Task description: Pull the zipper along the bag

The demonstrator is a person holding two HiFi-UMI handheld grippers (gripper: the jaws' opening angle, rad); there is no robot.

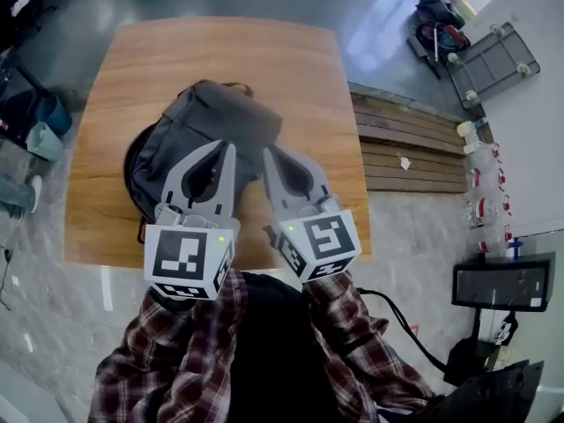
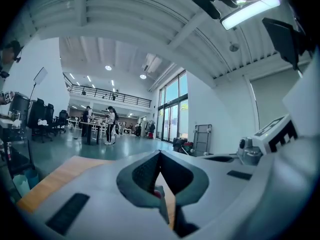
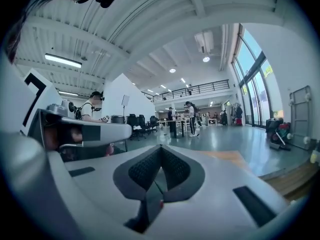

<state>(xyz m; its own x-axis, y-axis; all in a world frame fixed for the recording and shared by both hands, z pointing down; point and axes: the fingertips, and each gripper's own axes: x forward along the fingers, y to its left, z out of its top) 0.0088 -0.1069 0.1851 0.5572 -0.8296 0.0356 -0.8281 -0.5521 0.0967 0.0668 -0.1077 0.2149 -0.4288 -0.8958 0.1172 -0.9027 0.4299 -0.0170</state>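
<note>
A grey backpack lies on the wooden table, left of its middle; I cannot make out its zipper. My left gripper is held over the bag's near right part, jaws shut tip to tip with nothing between them. My right gripper hangs right beside it over the bag's right edge, also shut and empty. In the left gripper view the left gripper points level across the hall, with the bag hidden. The right gripper in its own view likewise shows only the hall.
A slatted wooden bench runs along the table's right side. Beyond it stand a wheeled cart, several bottles by the wall and a black box. Cups and gear sit left of the table. People stand far off in the hall.
</note>
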